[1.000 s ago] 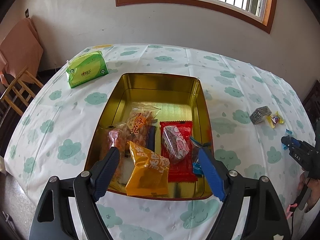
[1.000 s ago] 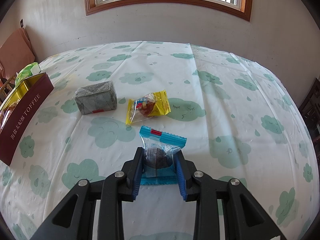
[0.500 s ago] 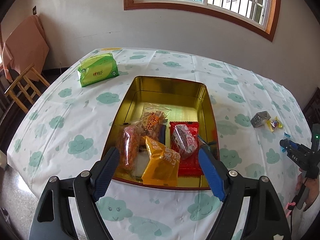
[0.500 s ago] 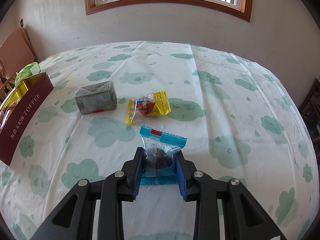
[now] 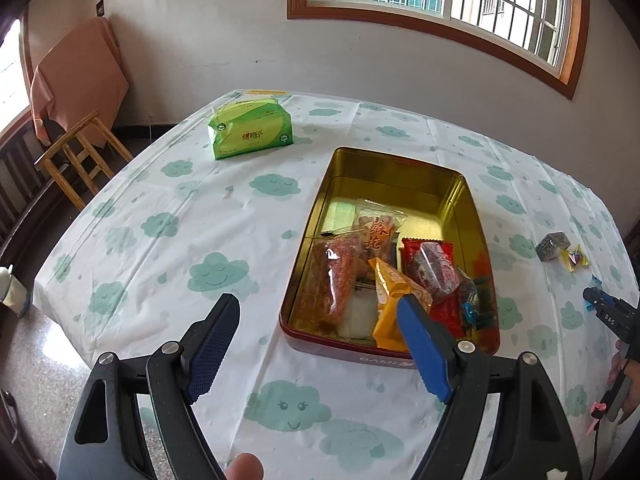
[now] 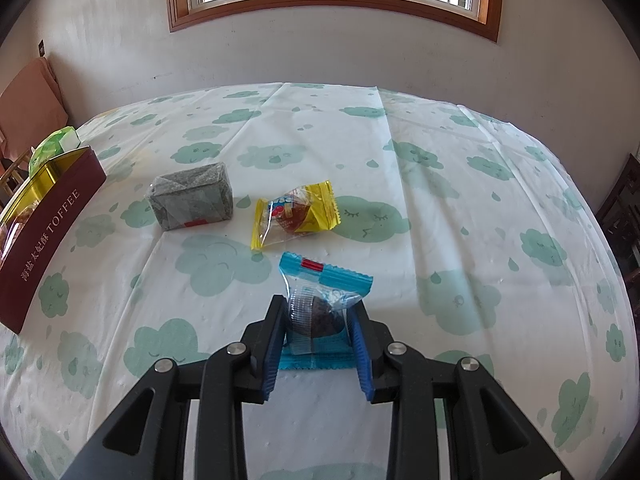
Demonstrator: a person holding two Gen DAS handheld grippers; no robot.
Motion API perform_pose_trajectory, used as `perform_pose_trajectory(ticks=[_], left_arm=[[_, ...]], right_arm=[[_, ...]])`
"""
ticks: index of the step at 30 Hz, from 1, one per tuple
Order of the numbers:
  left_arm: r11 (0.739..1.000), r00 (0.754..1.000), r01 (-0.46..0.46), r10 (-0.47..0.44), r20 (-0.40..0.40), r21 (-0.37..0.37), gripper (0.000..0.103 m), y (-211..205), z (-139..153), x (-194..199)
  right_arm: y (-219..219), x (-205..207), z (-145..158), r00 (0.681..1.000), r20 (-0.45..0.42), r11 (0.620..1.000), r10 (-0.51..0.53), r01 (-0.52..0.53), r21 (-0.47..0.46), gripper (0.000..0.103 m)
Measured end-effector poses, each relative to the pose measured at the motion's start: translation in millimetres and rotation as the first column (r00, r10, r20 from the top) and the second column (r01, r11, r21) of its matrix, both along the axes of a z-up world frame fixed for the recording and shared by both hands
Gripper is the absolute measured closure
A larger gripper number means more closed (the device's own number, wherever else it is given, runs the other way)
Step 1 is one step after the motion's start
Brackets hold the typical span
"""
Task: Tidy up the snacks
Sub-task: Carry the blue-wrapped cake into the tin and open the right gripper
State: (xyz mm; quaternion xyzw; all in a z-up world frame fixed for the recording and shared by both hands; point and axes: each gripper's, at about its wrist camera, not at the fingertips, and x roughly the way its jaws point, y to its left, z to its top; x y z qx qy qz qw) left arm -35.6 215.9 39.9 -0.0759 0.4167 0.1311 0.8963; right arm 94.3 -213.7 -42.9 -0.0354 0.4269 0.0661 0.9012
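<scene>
A gold tin point(image 5: 400, 168) with a dark red outside holds several snack packets, among them an orange one point(image 5: 394, 300) and a red one point(image 5: 436, 272). My left gripper point(image 5: 320, 340) is open and empty, above the cloth near the tin's front left corner. My right gripper point(image 6: 318, 318) is shut on a blue-edged clear snack packet point(image 6: 324, 308) that touches the cloth. A yellow candy packet point(image 6: 296, 214) and a grey wrapped block point(image 6: 191, 196) lie just beyond it. The tin's side point(image 6: 44, 236) shows at the left.
A green tissue pack point(image 5: 250, 134) lies at the table's far left. A wooden stool point(image 5: 76, 156) and a chair draped in orange cloth point(image 5: 76, 76) stand off the left edge. The wall and window are behind the table.
My left gripper has pulled back and swung left, from over the tin to outside its front left corner. My right gripper has not moved and keeps its hold.
</scene>
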Motion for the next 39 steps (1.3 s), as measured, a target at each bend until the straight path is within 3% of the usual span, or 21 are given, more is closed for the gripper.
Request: perform_pose_trajectory(ticks=[9, 18, 24, 31, 39], left_arm=[[0.999, 0.999, -0.041, 0.042, -0.026, 0.009, 0.025, 13.3, -12.2, -2.9], [0.994, 0.996, -0.086, 0.086, -0.007, -0.067, 0.025, 32.3, -15.2, -11.5], [0.991, 0.994, -0.104, 0.105, 0.006, -0.086, 0.025, 44.6, -13.5, -21.5], [0.987, 0.99, -0.141, 0.14, -0.021, -0.083, 0.025, 57.7, -17.7, -32.0], [0.982, 0.983, -0.178, 0.175, -0.05, -0.058, 0.025, 69.8, -25.5, -38.6]], right_arm=[[14.7, -8.1, 19.4, 0.999, 0.013, 0.999, -0.035, 0.035, 0.023, 0.074], [97.8, -27.1, 63.4, 0.986, 0.053, 0.983, 0.16, -0.164, 0.077, 0.074], [166.7, -45.1, 80.2, 0.948, 0.061, 0.939, 0.311, -0.317, 0.135, 0.074], [239.2, -67.9, 82.3, 0.887, 0.049, 0.877, 0.459, -0.461, 0.133, 0.074], [282.9, -71.1, 64.5, 0.848, -0.021, 0.843, 0.529, -0.524, 0.121, 0.074]])
